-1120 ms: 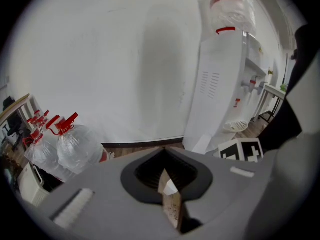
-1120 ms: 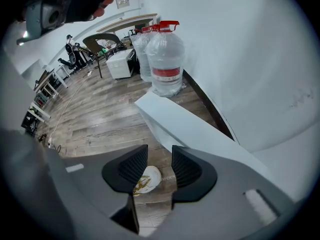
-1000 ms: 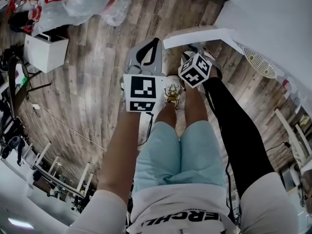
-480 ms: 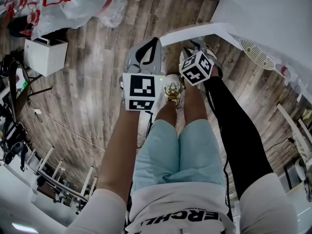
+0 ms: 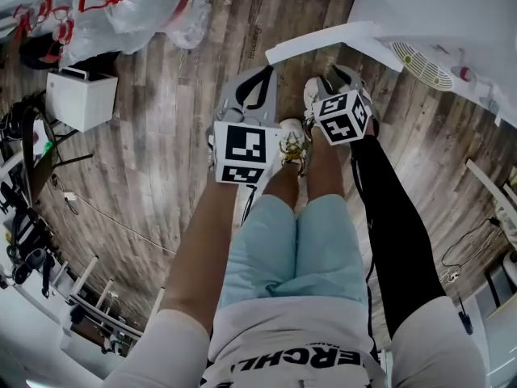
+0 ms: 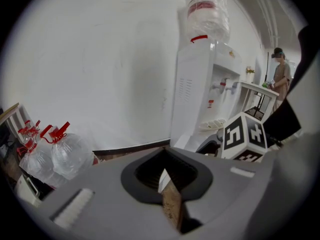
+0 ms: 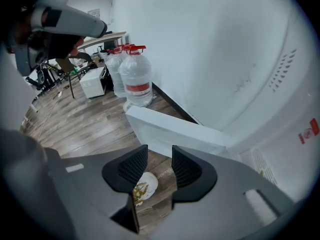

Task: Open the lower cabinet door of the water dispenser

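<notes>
Lighting is bright, even and diffuse throughout, with no hard shadows.

Head view: heavy barrel distortion; the brown wood-plank floor [image 5: 153, 160] bows toward the rim.

Both gripper views: black vignette at all corners.

Left gripper view: faint grey shadow on the plain white wall [image 6: 100, 59], toward 12 o'clock.

Right gripper view: the tall white plastic water dispenser [image 7: 295, 99] is washed out at 3 o'clock.

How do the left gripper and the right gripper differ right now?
The left gripper has its jaws shut together; the right gripper has them apart, with floor showing through the gap. In the head view, the left gripper's marker cube faces the camera squarely; the right gripper's cube sits tilted. Both are grey and hold nothing.
</notes>
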A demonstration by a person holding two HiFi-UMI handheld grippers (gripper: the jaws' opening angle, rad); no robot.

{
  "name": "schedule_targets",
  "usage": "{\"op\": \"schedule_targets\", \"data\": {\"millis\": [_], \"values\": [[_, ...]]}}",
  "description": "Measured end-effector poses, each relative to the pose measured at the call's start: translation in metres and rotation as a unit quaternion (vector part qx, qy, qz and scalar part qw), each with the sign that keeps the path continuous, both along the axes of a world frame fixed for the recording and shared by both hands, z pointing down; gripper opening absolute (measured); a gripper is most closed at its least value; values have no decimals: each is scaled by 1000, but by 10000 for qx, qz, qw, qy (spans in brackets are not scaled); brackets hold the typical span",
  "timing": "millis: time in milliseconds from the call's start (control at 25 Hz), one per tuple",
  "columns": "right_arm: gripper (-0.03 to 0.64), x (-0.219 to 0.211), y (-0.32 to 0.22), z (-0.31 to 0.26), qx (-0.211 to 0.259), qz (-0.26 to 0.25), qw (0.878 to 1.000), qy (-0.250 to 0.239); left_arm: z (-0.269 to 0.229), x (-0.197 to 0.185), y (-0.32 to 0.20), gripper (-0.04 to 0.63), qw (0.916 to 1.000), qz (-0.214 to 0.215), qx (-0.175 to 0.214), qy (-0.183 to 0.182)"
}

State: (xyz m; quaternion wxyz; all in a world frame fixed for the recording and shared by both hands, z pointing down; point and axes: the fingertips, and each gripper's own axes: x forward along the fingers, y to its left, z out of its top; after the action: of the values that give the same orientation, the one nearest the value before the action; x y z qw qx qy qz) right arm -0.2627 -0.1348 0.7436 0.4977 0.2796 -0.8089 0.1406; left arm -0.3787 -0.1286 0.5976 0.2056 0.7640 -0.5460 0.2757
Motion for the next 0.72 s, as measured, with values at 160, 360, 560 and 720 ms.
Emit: {"op": "schedule_targets", "data": {"millis": [160,360,560,720], "values": [[152,12,10,-33,115,226,9996,-111,-18,17,14,57,9998,191,79,84],[152,26,21,-91,390,553,9969,-413,-46,37,31,57,9989,434,160,80],[152,47,30,-146,725,892,9904,-768,-71,55,45,57,9975,599,332,155],[152,69,41,-186,915,1294,9796,-1234,-84,73,56,57,9968,654,453,123]]}}
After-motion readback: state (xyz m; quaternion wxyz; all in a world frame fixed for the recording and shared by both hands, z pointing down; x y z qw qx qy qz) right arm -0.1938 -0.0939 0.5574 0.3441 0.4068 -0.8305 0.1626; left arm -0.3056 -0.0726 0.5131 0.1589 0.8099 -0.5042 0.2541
